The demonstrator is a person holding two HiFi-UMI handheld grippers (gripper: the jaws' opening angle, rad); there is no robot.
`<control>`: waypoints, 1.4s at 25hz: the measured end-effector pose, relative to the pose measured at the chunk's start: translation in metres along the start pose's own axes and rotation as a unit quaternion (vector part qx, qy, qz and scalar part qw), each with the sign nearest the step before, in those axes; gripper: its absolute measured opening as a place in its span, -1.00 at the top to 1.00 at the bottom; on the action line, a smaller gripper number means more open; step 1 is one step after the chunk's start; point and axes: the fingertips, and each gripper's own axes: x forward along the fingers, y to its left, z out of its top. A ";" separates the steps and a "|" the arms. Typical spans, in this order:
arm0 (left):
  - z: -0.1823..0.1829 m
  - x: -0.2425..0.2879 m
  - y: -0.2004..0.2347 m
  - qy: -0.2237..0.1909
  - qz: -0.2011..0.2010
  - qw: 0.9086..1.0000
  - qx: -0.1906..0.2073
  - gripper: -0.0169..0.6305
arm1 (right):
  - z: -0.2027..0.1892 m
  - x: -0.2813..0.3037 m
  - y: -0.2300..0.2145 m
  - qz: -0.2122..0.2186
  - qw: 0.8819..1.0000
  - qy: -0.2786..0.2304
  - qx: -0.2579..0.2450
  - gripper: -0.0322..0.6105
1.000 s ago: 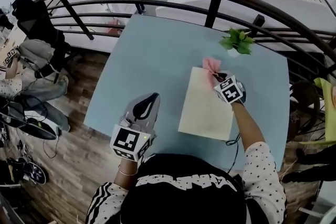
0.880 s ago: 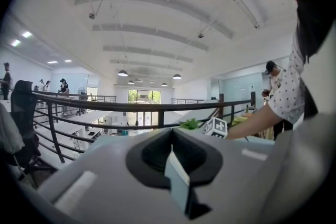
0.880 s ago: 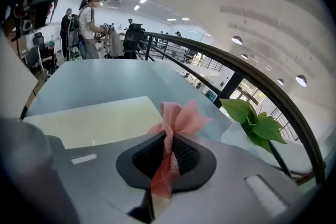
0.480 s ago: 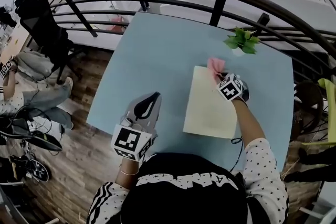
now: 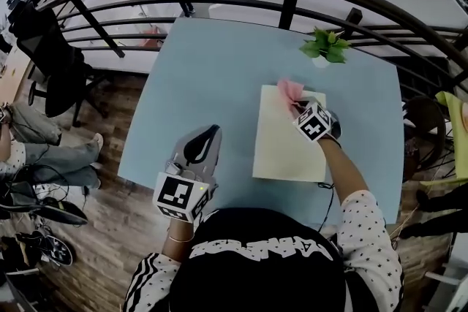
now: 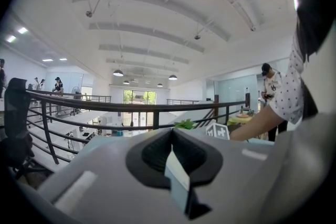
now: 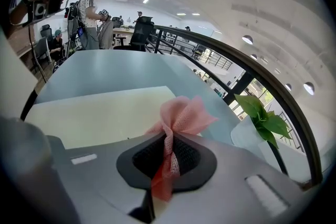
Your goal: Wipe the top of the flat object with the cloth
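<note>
Fingers of the right gripper (image 7: 168,136) pinch a bunched pink mesh cloth (image 7: 185,113); left gripper (image 6: 172,132) fingers press together.

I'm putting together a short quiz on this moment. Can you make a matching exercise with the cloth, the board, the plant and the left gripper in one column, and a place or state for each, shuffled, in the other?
Things:
1. cloth
2. board
3. plant
4. left gripper

Places or states:
A. jaws shut, nothing between them
B. lying flat on the table
C. at the table's far edge, by the railing
D. pinched in the right gripper

Pairs: 1-D, 2-B, 3-C, 4-A
</note>
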 end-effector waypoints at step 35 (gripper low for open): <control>-0.001 0.010 -0.058 -0.001 -0.096 0.995 -0.012 0.95 | -0.024 -0.060 0.095 0.041 0.997 -0.001 -0.066 0.88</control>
